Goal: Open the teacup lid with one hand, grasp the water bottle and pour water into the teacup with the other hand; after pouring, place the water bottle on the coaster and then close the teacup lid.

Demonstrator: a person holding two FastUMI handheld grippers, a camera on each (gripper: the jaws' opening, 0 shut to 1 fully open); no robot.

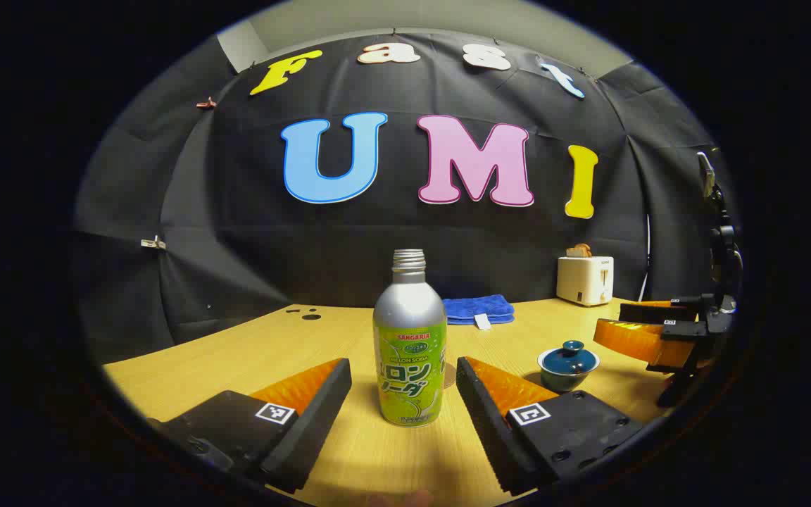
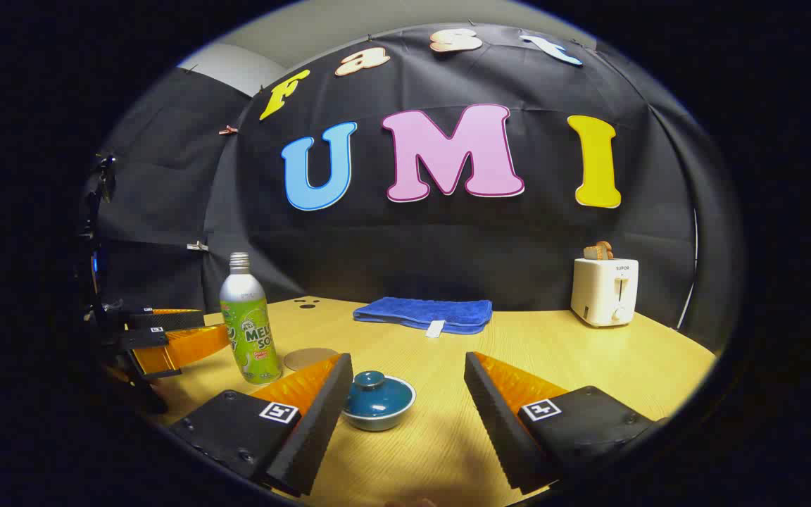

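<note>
Nothing done yet: lid (image 2: 369, 381) sits on teacup (image 2: 378, 403), bottle (image 1: 410, 338) untouched between wide-open left tongs (image 1: 403, 380), right tongs (image 2: 407, 380) wide open and empty, coaster (image 2: 309, 358) bare.

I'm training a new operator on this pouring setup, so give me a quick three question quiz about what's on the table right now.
1. True or false: the lid is on the teacup.
2. Which gripper has the water bottle standing between its open jaws, untouched? A) left gripper B) right gripper
3. In the right gripper view, what round flat item lies just right of the bottle?

Key
1. True; the knobbed lid sits on the cup.
2. A. The right gripper's own view shows the teacup by its left finger.
3. The coaster, bare; the blue towel and toaster stand farther back.
</note>
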